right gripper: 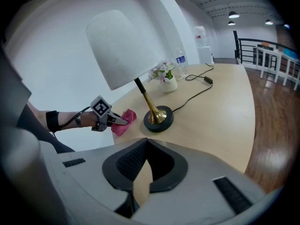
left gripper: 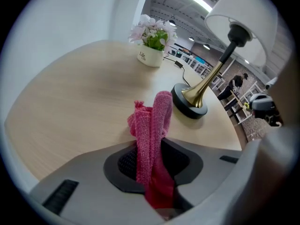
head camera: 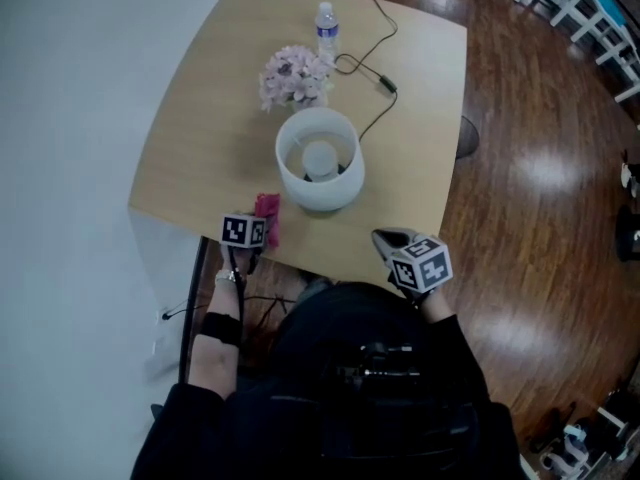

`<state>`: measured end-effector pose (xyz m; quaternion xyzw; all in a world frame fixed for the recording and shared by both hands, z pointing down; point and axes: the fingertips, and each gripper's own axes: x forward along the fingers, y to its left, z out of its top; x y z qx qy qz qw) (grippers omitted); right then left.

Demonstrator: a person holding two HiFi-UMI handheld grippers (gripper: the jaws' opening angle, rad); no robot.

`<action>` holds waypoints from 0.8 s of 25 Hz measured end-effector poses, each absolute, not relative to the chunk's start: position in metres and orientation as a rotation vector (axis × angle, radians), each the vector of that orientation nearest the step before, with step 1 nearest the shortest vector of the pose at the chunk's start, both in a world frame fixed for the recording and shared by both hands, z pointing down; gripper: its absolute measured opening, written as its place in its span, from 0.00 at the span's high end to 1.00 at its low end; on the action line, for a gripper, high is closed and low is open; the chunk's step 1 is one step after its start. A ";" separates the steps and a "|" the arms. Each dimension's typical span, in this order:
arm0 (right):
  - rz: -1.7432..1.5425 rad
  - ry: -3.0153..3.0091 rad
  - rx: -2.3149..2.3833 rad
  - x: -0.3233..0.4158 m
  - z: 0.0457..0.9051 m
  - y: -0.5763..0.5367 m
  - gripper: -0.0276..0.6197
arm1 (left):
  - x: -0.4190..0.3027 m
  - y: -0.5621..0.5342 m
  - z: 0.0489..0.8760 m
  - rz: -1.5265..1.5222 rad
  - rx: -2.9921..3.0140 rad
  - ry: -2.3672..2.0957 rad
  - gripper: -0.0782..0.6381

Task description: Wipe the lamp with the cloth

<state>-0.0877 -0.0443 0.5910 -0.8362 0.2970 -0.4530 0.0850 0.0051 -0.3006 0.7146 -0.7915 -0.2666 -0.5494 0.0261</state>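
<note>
Head view: the left gripper carries the pink cloth at seven o'clock of the lamp; I judge wiping has not begun.

Left gripper view: its jaws pinch the nubbly microfibre. The next move calls for raising it to the smooth white shade at one o'clock, above the brass stem.

Right gripper view: the right gripper is closed and empty.

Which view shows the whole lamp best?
The right gripper view: shade, brass stem and base all sit in frame. The left gripper view crops the shade; the head view looks down into the shade, hiding stem and base.
</note>
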 end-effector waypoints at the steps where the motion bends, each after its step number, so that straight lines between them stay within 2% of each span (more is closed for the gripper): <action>1: -1.355 0.881 -2.491 -0.088 0.592 -0.044 0.95 | 0.005 -0.301 0.715 -1.694 -2.445 -0.834 0.74; 8: -1.359 0.894 -2.482 -0.086 0.594 -0.052 0.95 | 0.005 -0.298 0.715 -1.678 -2.458 -0.836 0.72; 11: -1.353 0.917 -2.484 -0.086 0.594 -0.057 0.95 | 0.004 -0.300 0.712 -1.679 -2.468 -0.830 0.58; 14: -1.348 0.942 -2.486 -0.085 0.592 -0.060 0.95 | 0.008 -0.313 0.704 -1.657 -2.508 -0.786 0.49; 20: -1.341 0.980 -2.491 -0.082 0.591 -0.062 0.95 | 0.014 -0.328 0.645 -1.474 -2.616 -0.730 0.47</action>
